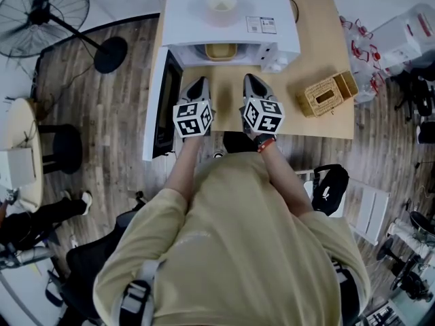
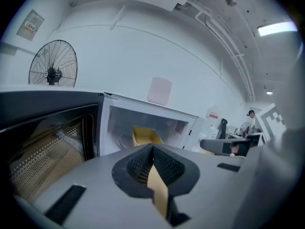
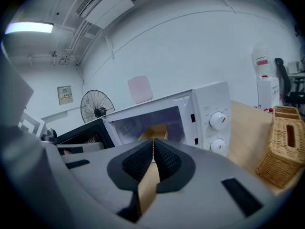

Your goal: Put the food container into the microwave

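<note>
The white microwave (image 1: 231, 19) stands on the wooden table (image 1: 319, 39) with its door (image 1: 163, 104) swung open to the left. A yellow food container (image 1: 221, 51) sits inside the cavity, also visible as the container (image 2: 145, 136) in the left gripper view and the container (image 3: 155, 131) in the right gripper view. My left gripper (image 1: 198, 85) and right gripper (image 1: 253, 81) hover side by side just in front of the opening, clear of the container. In their own views the left gripper (image 2: 152, 149) and right gripper (image 3: 153, 144) are shut with nothing held.
A pale cup (image 1: 221, 5) rests on top of the microwave. A wicker tissue box (image 1: 327, 94) lies on the table to the right, near the microwave's dials (image 3: 218, 121). A floor fan (image 1: 47, 9) stands to the far left.
</note>
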Demonstrator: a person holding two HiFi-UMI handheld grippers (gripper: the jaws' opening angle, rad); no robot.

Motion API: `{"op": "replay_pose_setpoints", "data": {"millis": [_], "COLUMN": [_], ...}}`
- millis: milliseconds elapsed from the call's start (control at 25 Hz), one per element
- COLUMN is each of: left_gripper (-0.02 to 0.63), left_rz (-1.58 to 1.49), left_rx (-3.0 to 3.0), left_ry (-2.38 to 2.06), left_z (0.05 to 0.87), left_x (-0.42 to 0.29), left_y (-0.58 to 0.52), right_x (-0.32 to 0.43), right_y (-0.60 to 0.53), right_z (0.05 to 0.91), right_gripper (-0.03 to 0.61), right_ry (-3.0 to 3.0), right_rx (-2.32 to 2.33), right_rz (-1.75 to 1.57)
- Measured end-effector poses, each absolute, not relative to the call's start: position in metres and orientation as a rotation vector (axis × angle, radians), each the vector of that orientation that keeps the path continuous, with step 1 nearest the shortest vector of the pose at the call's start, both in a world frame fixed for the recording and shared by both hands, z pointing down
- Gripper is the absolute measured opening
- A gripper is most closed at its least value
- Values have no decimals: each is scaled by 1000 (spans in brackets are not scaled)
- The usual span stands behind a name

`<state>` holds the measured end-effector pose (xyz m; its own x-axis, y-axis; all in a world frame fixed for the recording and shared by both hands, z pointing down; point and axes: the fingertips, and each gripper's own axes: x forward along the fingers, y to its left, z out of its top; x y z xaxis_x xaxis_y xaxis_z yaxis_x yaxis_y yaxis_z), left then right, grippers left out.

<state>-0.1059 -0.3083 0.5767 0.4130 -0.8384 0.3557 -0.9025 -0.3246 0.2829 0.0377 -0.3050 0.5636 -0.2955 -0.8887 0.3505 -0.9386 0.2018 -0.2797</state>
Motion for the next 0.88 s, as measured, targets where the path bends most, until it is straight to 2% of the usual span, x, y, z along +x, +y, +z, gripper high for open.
{"op": "replay_pose_setpoints", "data": {"millis": [880], "left_gripper": [20], "left_rz": [234], "left_rx": [2247], "left_ry": [-1470], "left_z": [583], "left_x": [-92], "left_y": [-316], "right_x": [37], "right_y": [-307], "right_z": [570], "right_gripper": [25], "right_ry": [-2344], "right_rx": [1702], "right_rz": [600]}}
